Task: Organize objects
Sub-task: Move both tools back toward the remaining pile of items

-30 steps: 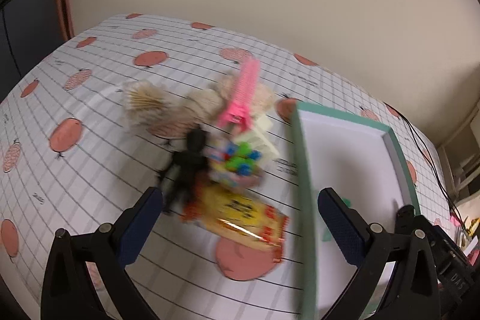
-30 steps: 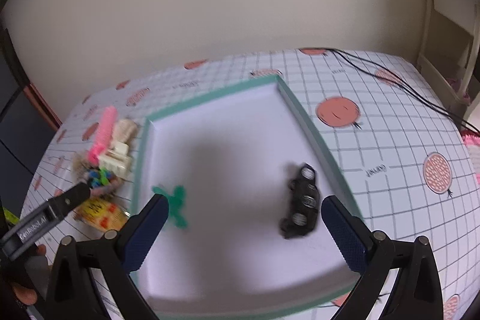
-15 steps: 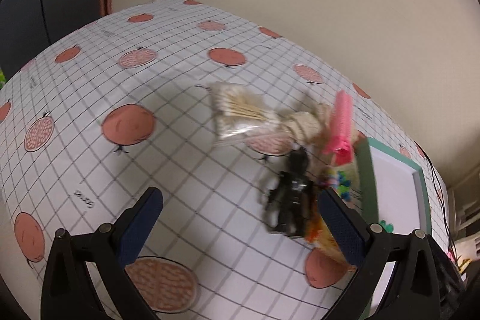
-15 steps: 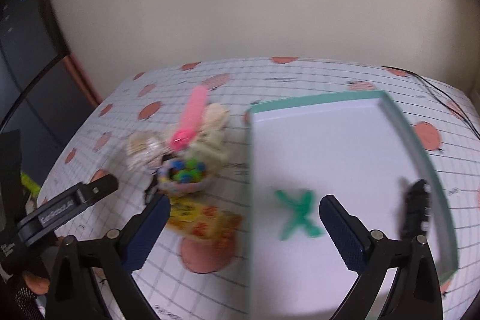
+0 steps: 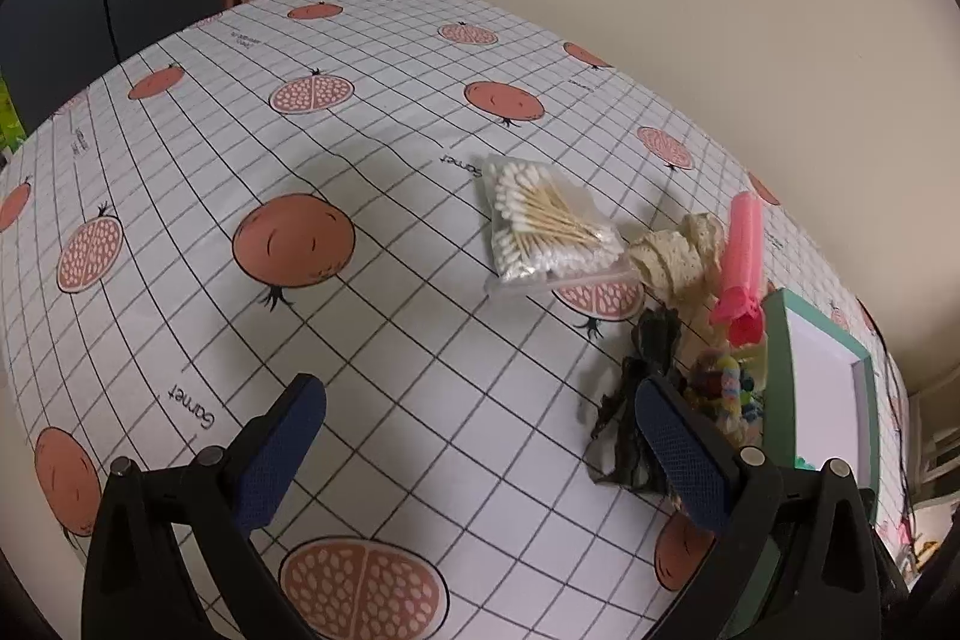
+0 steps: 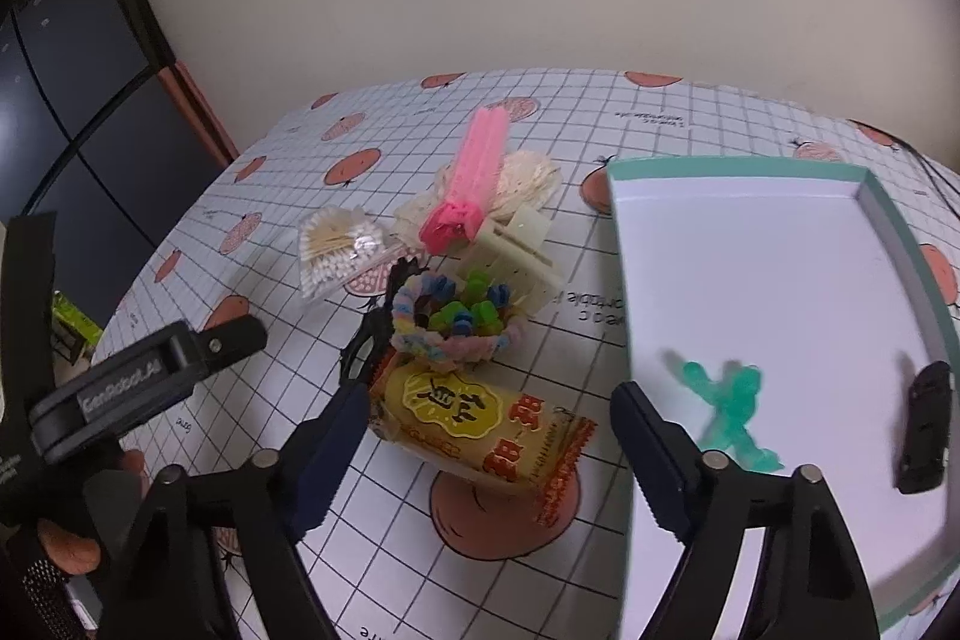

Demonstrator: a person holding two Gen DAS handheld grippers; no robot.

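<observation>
Yellow snack packet (image 6: 480,427) now sits between my right gripper (image 6: 486,454) fingers, spread wide and empty. I've swung off the tray (image 6: 900,244); my left gripper (image 5: 480,454) also gapes empty.

The left gripper (image 5: 480,454) now points farther to the left over the counter (image 5: 180,148) than it did a second ago: then its open jaws framed the yellow snack packet and the edge of the green-rimmed tray (image 5: 780,376), now bare tablecloth lies between them and the pile sits at its right finger. The right gripper (image 6: 486,448) swings left too. A second ago it looked straight into the tray, with the green toy figure (image 6: 726,400) and the black toy car (image 6: 924,430) between its fingers; now the yellow snack packet (image 6: 480,430) lies between its open jaws and both toys sit to its right.
</observation>
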